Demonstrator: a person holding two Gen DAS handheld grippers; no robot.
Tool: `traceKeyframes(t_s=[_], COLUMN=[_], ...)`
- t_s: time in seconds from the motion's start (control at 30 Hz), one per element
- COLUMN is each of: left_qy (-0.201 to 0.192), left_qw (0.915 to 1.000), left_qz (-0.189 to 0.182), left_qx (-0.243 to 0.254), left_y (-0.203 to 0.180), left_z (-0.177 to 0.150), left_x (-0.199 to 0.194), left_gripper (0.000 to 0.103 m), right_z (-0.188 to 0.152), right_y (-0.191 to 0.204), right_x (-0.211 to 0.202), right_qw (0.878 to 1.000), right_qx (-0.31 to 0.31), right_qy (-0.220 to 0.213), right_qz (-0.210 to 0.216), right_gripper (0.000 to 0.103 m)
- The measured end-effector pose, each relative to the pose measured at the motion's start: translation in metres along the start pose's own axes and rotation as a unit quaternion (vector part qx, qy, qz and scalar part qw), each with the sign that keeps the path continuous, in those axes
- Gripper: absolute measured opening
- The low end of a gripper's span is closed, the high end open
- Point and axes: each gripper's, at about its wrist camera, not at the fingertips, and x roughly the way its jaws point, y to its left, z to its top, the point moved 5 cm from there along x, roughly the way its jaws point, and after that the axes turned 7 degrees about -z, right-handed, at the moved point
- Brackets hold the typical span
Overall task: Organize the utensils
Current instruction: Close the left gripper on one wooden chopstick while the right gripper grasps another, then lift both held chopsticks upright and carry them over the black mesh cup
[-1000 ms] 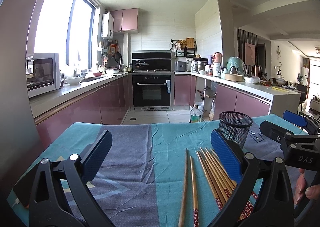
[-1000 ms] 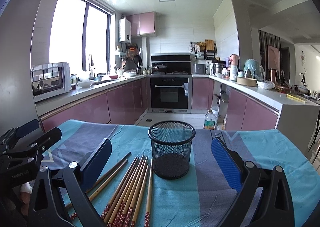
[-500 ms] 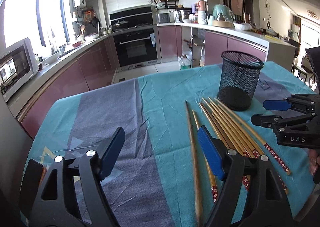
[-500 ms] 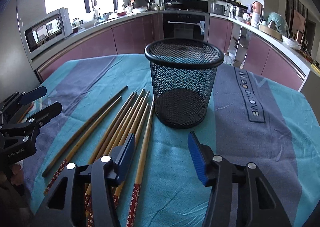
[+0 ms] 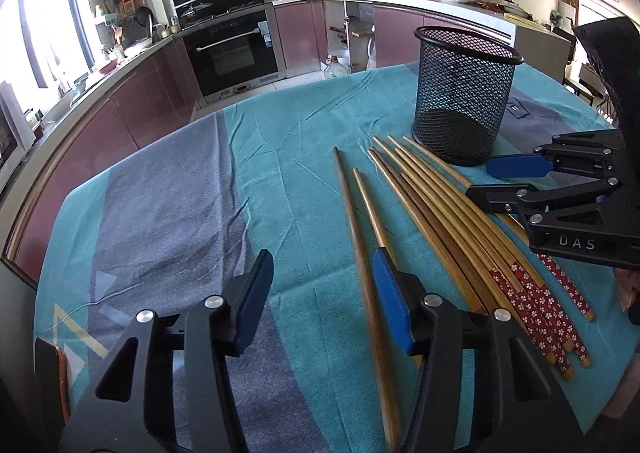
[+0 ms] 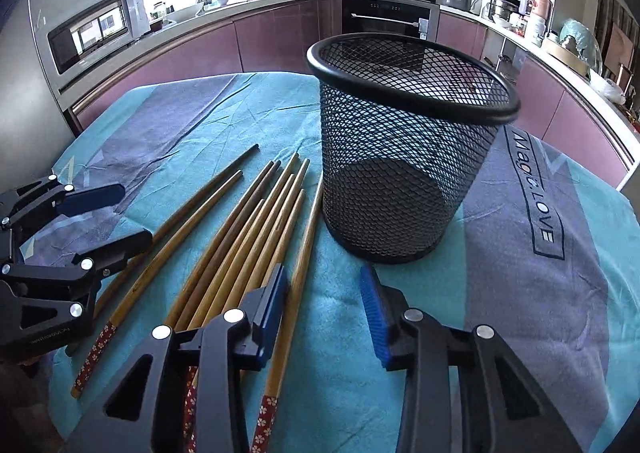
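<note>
Table under a teal and grey cloth (image 5: 168, 213), the grey band on the right side printed with lettering (image 6: 538, 197). Black wire-mesh cup (image 6: 404, 149), upright on the cloth, nothing seen inside through the mesh. Chopsticks (image 6: 256, 229): a bundle of bamboo sticks lying flat on the cloth just left of the cup, thin tips toward the cup and the far edge, thick ends wrapped in red flower-patterned bands toward the near edge; most lie side by side and touching, two lie a little apart on the left (image 5: 360, 221), and the rightmost stick runs close by the foot of the cup. Left gripper (image 5: 320, 301): black frame, blue pads, fingers spread apart and holding nothing, low over the cloth, its right finger (image 5: 390, 305) above the two separate sticks; whether it touches them cannot be told. Right gripper (image 6: 324, 313): same make, fingers spread apart and holding nothing, low in front of the cup, its left finger (image 6: 272, 313) over the right side of the bundle, its right finger over bare cloth near the foot of the cup. Background: kitchen with plum-coloured cabinets, built-in oven (image 5: 232, 49), microwave (image 6: 96, 25) on the counter by the window.
</note>
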Motion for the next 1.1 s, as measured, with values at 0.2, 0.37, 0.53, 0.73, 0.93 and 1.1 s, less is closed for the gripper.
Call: traceKeyframes(t_s=[0.2, 0.37, 0.53, 0.73, 0.93, 1.1], left_qy=[0.024, 0.028, 0.023, 0.011, -0.033, -0.088], left_qw=[0.9991, 0.9980, 0.9970, 0.9945, 0.9905, 0.9840], left_qz=[-0.035, -0.053, -0.060, -0.077, -0.111, -0.140], left_qx=[-0.006, -0.021, -0.043, -0.071, -0.074, -0.065], left_y=[-0.001, -0.002, -0.004, 0.004, 0.010, 0.010], left_z=[0.008, 0.016, 0.018, 0.017, 0.031, 0.051], left_x=[0.025, 0.040, 0.049, 0.026, -0.015, -0.059], left_gripper=[0.031, 0.015, 0.009, 0.008, 0.007, 0.007], right_z=[0.006, 0.007, 0.005, 0.008, 0.019, 0.032], right_y=[-0.001, -0.004, -0.007, -0.010, -0.016, -0.025], right_x=[0.005, 0.005, 0.002, -0.021, -0.060, -0.096], right_qw=[1.000, 0.999, 0.998, 0.997, 0.990, 0.983], right_qx=[0.001, 0.015, 0.028, 0.030, 0.034, 0.044], right_qy=[0.003, 0.006, 0.004, -0.019, -0.069, -0.119], right_qz=[0.012, 0.036, 0.048, 0.075, 0.116, 0.136], right_gripper=[0.024, 0.006, 0.005, 0.005, 0.005, 0.005])
